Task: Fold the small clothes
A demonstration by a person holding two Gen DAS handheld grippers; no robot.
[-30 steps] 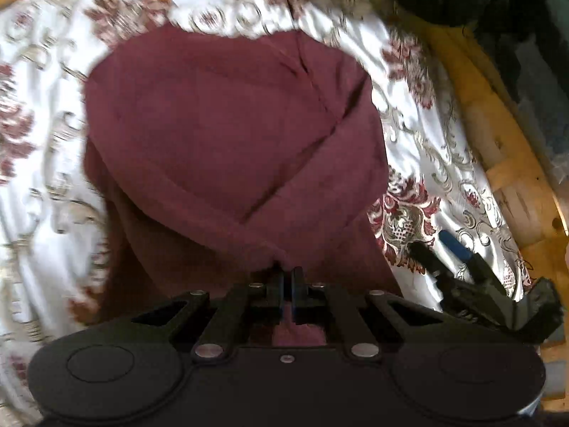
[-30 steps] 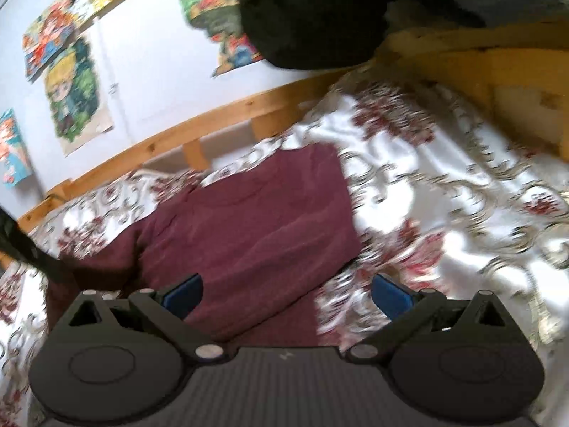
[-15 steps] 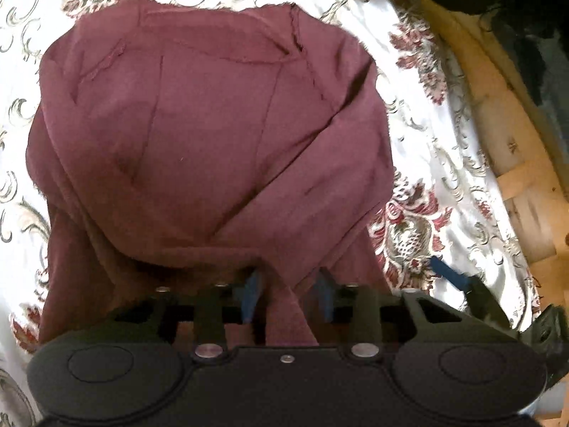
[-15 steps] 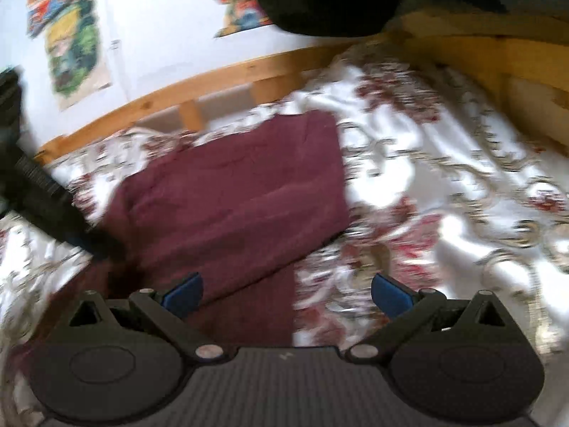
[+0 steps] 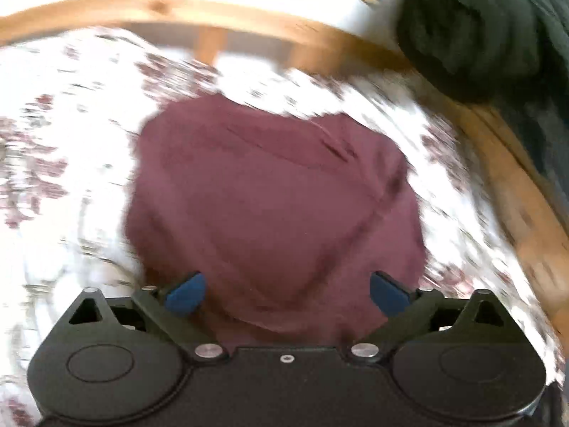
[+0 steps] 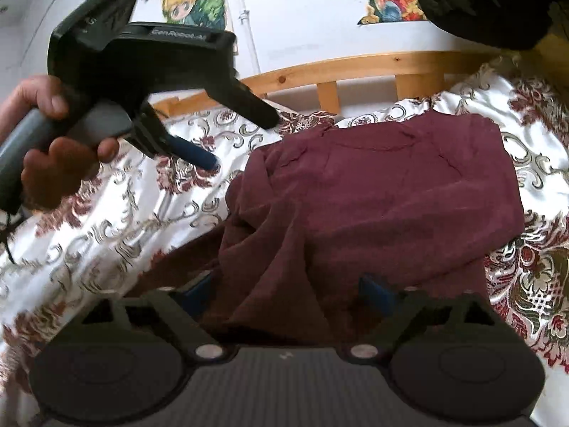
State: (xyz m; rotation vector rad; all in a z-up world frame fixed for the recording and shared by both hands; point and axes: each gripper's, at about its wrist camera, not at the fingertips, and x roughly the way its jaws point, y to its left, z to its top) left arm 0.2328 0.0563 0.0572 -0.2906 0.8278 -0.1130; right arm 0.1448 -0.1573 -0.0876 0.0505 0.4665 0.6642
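Floral bedspread (image 6: 149, 213), one maroon garment (image 6: 373, 206), two grippers.

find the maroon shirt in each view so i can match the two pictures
Left wrist view: the maroon shirt fills the centre, blurred, its near hem between the open left claw.
Right wrist view: it lies centre to right, bunched at its left side, near edge between the closing right claw.
Shared landmark: the wooden bed rail beyond the shirt.

Black grippers (image 5: 286, 293) (blue pads (image 5: 185, 293))
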